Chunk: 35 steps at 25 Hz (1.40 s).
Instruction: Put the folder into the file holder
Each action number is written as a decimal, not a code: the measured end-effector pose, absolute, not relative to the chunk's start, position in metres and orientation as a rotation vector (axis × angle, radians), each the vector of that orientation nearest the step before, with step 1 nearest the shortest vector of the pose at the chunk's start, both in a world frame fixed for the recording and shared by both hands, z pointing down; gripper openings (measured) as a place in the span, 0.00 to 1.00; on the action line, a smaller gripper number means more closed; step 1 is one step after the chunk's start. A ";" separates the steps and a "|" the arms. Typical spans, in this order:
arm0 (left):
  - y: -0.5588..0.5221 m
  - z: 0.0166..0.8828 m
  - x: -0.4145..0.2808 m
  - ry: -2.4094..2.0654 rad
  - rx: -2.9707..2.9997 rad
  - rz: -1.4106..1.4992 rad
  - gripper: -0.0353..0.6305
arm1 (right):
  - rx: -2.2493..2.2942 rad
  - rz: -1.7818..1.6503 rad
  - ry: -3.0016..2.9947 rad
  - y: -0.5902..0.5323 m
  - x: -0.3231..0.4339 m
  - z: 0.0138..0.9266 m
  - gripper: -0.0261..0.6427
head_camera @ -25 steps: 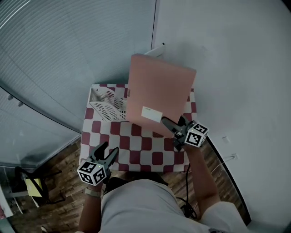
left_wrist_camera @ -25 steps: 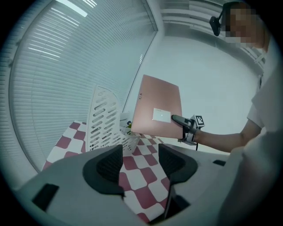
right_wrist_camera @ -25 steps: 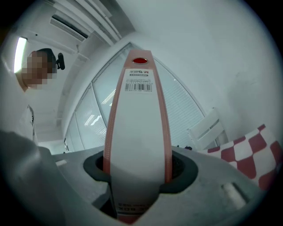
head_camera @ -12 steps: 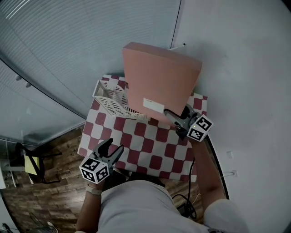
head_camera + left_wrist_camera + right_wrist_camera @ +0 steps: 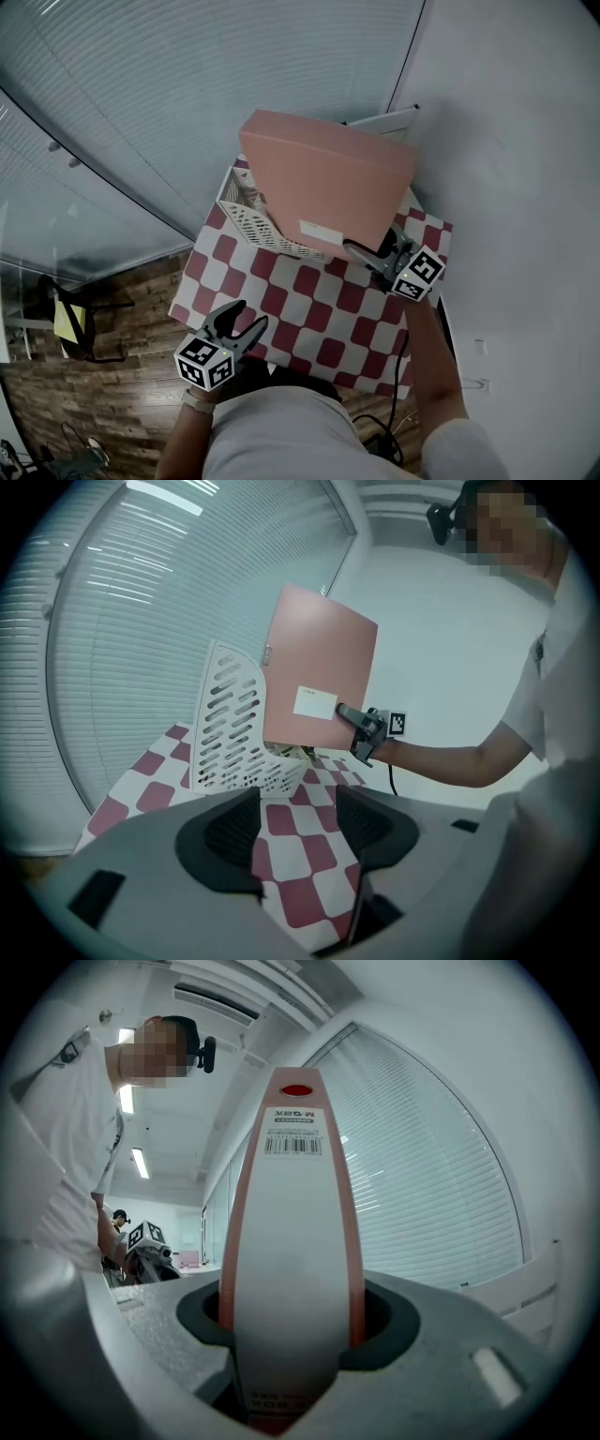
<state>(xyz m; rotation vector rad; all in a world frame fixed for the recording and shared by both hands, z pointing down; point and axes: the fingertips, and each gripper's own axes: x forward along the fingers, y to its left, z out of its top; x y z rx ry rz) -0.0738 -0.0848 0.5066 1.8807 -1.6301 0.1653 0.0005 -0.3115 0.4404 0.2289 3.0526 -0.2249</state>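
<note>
A thick pink folder (image 5: 328, 183) with a white label hangs upright over the far side of the checkered table, directly above the white perforated file holder (image 5: 258, 225). My right gripper (image 5: 361, 255) is shut on the folder's lower spine edge; in the right gripper view the white-labelled spine (image 5: 292, 1269) fills the gap between the jaws. The left gripper view shows the folder (image 5: 319, 672) with its lower corner at the file holder (image 5: 234, 724) opening. My left gripper (image 5: 242, 319) stands open near the table's front edge with nothing between its pads (image 5: 230, 832).
The red and white checkered tablecloth (image 5: 309, 309) covers a small table. Window blinds (image 5: 187, 84) run along the left, a white wall (image 5: 506, 141) stands to the right. Wood floor (image 5: 103, 394) and a chair with a yellow sheet (image 5: 66, 319) lie at lower left.
The folder has moved toward the file holder and now stands over its opening, carried by the right gripper. The head view has swung. The left gripper stays open near the front edge.
</note>
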 end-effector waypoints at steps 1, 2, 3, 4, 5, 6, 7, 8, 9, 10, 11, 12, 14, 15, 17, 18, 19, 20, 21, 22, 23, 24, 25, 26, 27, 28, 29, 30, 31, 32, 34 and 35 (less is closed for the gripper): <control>-0.085 0.508 -0.074 -1.625 1.876 0.166 0.40 | 0.241 -0.225 3.045 -0.311 -0.003 0.441 0.43; -0.087 0.510 -0.075 -1.621 1.873 0.167 0.40 | 0.256 -0.219 3.038 -0.311 -0.008 0.441 0.43; -0.089 0.511 -0.075 -1.617 1.872 0.167 0.40 | 0.274 -0.207 3.031 -0.311 -0.013 0.441 0.43; -0.091 0.512 -0.076 -1.614 1.873 0.166 0.40 | 0.294 -0.191 3.027 -0.310 -0.018 0.440 0.43; -0.093 0.513 -0.076 -1.611 1.873 0.163 0.40 | 0.316 -0.173 3.025 -0.309 -0.023 0.440 0.43; -0.094 0.515 -0.076 -1.610 1.871 0.160 0.40 | 0.337 -0.155 3.025 -0.307 -0.028 0.440 0.43; -0.094 0.516 -0.077 -1.610 1.865 0.158 0.40 | 0.356 -0.138 3.025 -0.305 -0.034 0.441 0.43; -0.092 0.517 -0.079 -1.613 1.857 0.158 0.40 | 0.372 -0.125 3.025 -0.302 -0.040 0.443 0.43; -0.091 0.519 -0.081 -1.617 1.848 0.157 0.40 | 0.387 -0.117 3.023 -0.300 -0.047 0.445 0.43; -0.089 0.521 -0.082 -1.621 1.839 0.156 0.40 | 0.401 -0.115 3.021 -0.300 -0.054 0.447 0.43; -0.088 0.523 -0.083 -1.623 1.832 0.153 0.40 | 0.412 -0.116 3.019 -0.299 -0.060 0.449 0.43; -0.086 0.526 -0.082 -1.622 1.825 0.149 0.40 | 0.421 -0.119 3.018 -0.300 -0.064 0.452 0.43; -0.083 0.533 -0.080 -1.618 1.807 0.142 0.40 | 0.435 -0.129 3.011 -0.299 -0.070 0.456 0.43; -0.081 0.535 -0.079 -1.615 1.798 0.140 0.40 | 0.441 -0.136 3.004 -0.299 -0.072 0.458 0.43; -0.078 0.539 -0.076 -1.608 1.787 0.136 0.40 | 0.452 -0.150 2.983 -0.298 -0.077 0.461 0.43; -0.078 0.540 -0.075 -1.606 1.785 0.134 0.40 | 0.458 -0.153 2.972 -0.297 -0.079 0.462 0.43; -0.077 0.541 -0.073 -1.604 1.784 0.133 0.40 | 0.462 -0.154 2.963 -0.298 -0.081 0.463 0.43; -0.076 0.543 -0.072 -1.600 1.782 0.134 0.40 | 0.466 -0.158 2.953 -0.298 -0.082 0.465 0.43; -0.075 0.544 -0.071 -1.597 1.778 0.137 0.40 | 0.468 -0.165 2.945 -0.298 -0.083 0.466 0.43; -0.074 0.546 -0.070 -1.594 1.775 0.139 0.40 | 0.470 -0.173 2.937 -0.298 -0.084 0.468 0.43; -0.073 0.547 -0.069 -1.591 1.771 0.140 0.40 | 0.471 -0.179 2.931 -0.298 -0.084 0.470 0.43; -0.072 0.549 -0.068 -1.589 1.768 0.140 0.40 | 0.470 -0.182 2.929 -0.297 -0.085 0.472 0.43; -0.072 0.549 -0.068 -1.589 1.766 0.142 0.40 | 0.470 -0.182 2.931 -0.297 -0.085 0.474 0.43; -0.071 0.550 -0.067 -1.589 1.763 0.143 0.40 | 0.471 -0.181 2.934 -0.296 -0.086 0.478 0.43; -0.071 0.551 -0.067 -1.589 1.761 0.143 0.40 | 0.472 -0.181 2.939 -0.296 -0.087 0.481 0.43; -0.071 0.551 -0.067 -1.589 1.759 0.142 0.40 | 0.473 -0.182 2.942 -0.295 -0.087 0.483 0.43; -0.071 0.552 -0.066 -1.588 1.757 0.141 0.40 | 0.473 -0.186 2.943 -0.296 -0.087 0.485 0.44; -0.070 0.553 -0.066 -1.587 1.756 0.142 0.40 | 0.470 -0.194 2.942 -0.297 -0.086 0.486 0.44; -0.070 0.553 -0.064 -1.586 1.755 0.144 0.40 | 0.465 -0.204 2.942 -0.298 -0.085 0.487 0.44; -0.069 0.554 -0.063 -1.584 1.754 0.145 0.40 | 0.460 -0.213 2.944 -0.299 -0.084 0.488 0.45; -0.069 0.554 -0.062 -1.582 1.754 0.145 0.40 | 0.461 -0.210 2.960 -0.299 -0.084 0.489 0.45; -0.069 0.554 -0.062 -1.581 1.755 0.146 0.40 | 0.470 -0.194 2.972 -0.297 -0.086 0.490 0.45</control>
